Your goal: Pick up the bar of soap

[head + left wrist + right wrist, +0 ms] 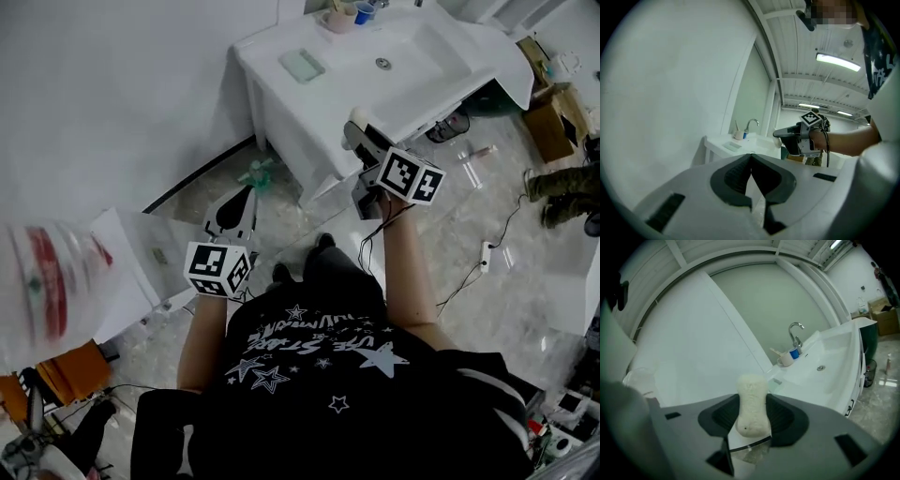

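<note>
A plain white wall fills the upper left of the head view, and below it runs a glossy, marble-patterned floor strewn with thin black cables. At the far left edge a smeared white-and-red shape is too blurred to name. The left gripper hangs low over the floor at centre left, its jaws pressed together with nothing between them, as the left gripper view confirms. At top centre stands a white ceramic washbasin, its back edge and tap cut off by the frame in the head view; the right gripper view shows the curved chrome tap. A pale green rectangular tray lies flat on the basin's left rim. A beige mug by the tap holds a slim stick-like item, and a small blue cup stands touching it. Just in front of the basin's near edge, the right gripper is clamped on the off-white, rough-surfaced oblong bar of soap, which stands upright between the dark pads, clear of the basin. A brown cardboard box sits at the upper right.
</note>
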